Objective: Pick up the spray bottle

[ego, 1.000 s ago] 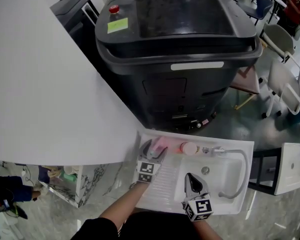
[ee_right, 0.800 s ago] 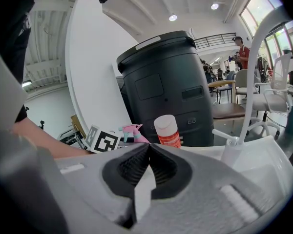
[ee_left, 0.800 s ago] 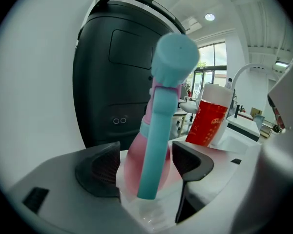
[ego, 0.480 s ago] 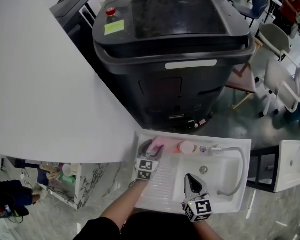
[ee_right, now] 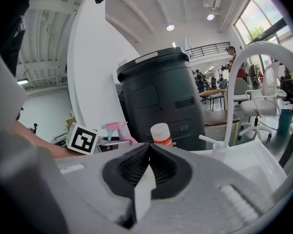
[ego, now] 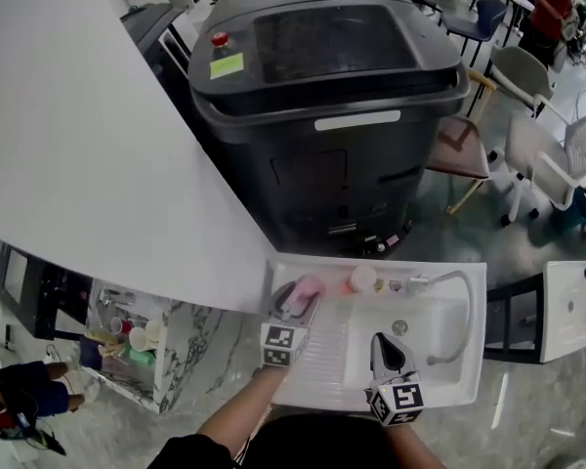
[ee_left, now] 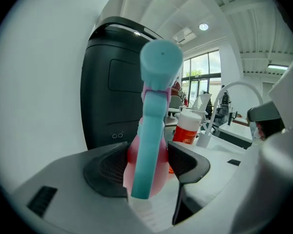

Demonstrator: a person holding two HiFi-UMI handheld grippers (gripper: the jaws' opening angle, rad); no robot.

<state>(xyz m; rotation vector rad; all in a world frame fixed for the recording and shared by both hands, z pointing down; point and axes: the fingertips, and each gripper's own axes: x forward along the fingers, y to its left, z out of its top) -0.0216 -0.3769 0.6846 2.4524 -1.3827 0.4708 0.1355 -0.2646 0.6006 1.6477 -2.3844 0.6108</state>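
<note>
The spray bottle [ego: 304, 290], pink with a teal head and trigger, is at the back left of the white sink unit [ego: 447, 387]. My left gripper [ego: 295, 302] is shut on its pink body. In the left gripper view the spray bottle [ee_left: 149, 145] stands upright between the two dark pads [ee_left: 105, 167], just above the ribbed drainboard. My right gripper [ego: 391, 352] hovers over the basin, shut with nothing in it. In the right gripper view its pads [ee_right: 136, 168] meet, and the spray bottle [ee_right: 118, 130] shows to the left beyond them.
An orange bottle with a white cap [ego: 361, 279] stands just right of the spray bottle. A white curved faucet [ego: 461, 313] arches over the basin at the right. A big black machine [ego: 332, 115] stands behind the sink, and a white wall [ego: 88, 164] lies to the left.
The left gripper's jaws have closed on the spray bottle and lifted it a little off the drainboard. The right gripper has shifted slightly to the right over the basin.
</note>
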